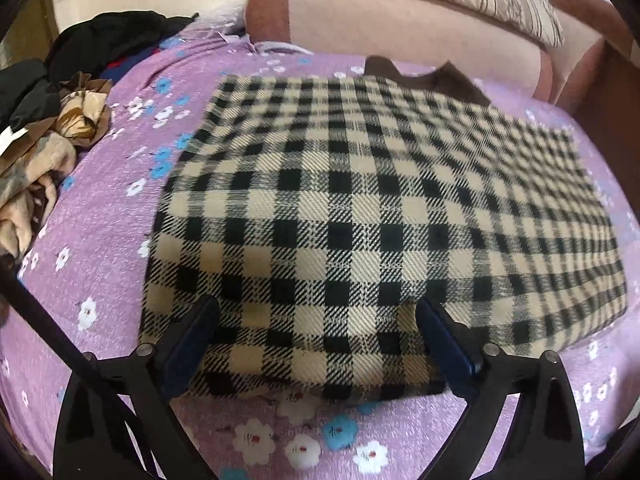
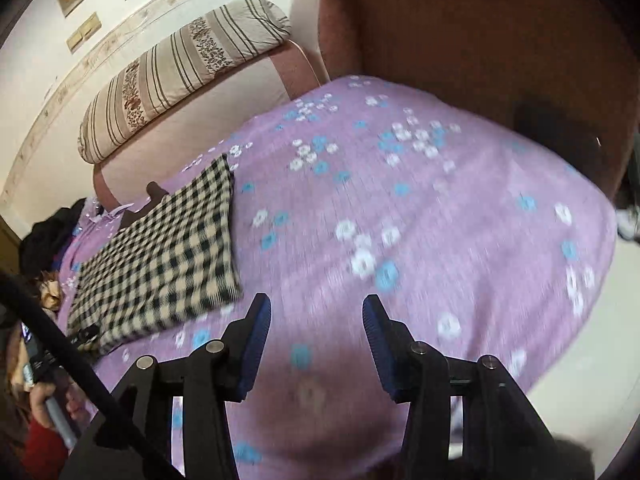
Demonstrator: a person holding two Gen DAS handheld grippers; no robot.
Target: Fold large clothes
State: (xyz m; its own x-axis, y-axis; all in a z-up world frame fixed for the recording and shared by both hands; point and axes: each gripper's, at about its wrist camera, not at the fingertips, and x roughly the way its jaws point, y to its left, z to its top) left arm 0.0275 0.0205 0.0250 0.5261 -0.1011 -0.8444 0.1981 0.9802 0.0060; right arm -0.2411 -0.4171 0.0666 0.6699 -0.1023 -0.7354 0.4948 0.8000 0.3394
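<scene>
A black-and-cream checked garment (image 1: pixel 360 216) lies folded into a flat rectangle on the purple flowered sheet (image 1: pixel 100 216), its brown collar (image 1: pixel 432 80) at the far edge. My left gripper (image 1: pixel 316 302) hovers at the garment's near edge, its jaws wide open. The blue pads (image 1: pixel 192 340) stand on either side of a strip of cloth and do not squeeze it. In the right wrist view the same garment (image 2: pixel 160 256) lies off to the left. My right gripper (image 2: pixel 317 299) is open over bare sheet (image 2: pixel 400 208), with nothing between its fingers.
A heap of dark and patterned clothes (image 1: pixel 60 120) sits at the sheet's left side. A striped pillow (image 2: pixel 180 68) rests on the pink backrest (image 1: pixel 400 24). A brown armrest (image 2: pixel 480 40) bounds the far end, and pale floor (image 2: pixel 592 360) shows on the right. A hand (image 2: pixel 44 400) holds the other gripper's handle.
</scene>
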